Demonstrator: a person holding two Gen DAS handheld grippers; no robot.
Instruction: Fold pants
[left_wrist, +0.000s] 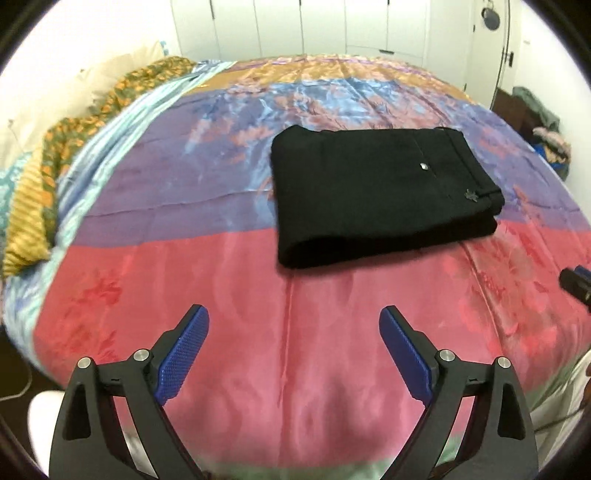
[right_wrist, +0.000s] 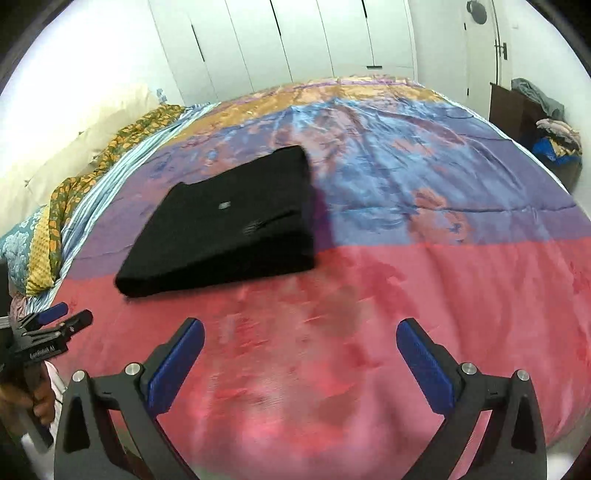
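Folded black pants (left_wrist: 384, 192) lying flat on the bed (left_wrist: 258, 314), both the left hand-held gripper (left_wrist: 294, 325) and right hand-held gripper (right_wrist: 300, 339) wide and empty just short of them; apparently finished, though a stray snag could undo the slippery stack.

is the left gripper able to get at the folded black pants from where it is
Probably yes: the left gripper is open and empty over bare bedspread, and nothing lies between it and the folded pants ahead.

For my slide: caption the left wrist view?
Open left gripper above bedspread; folded pants lie beyond.
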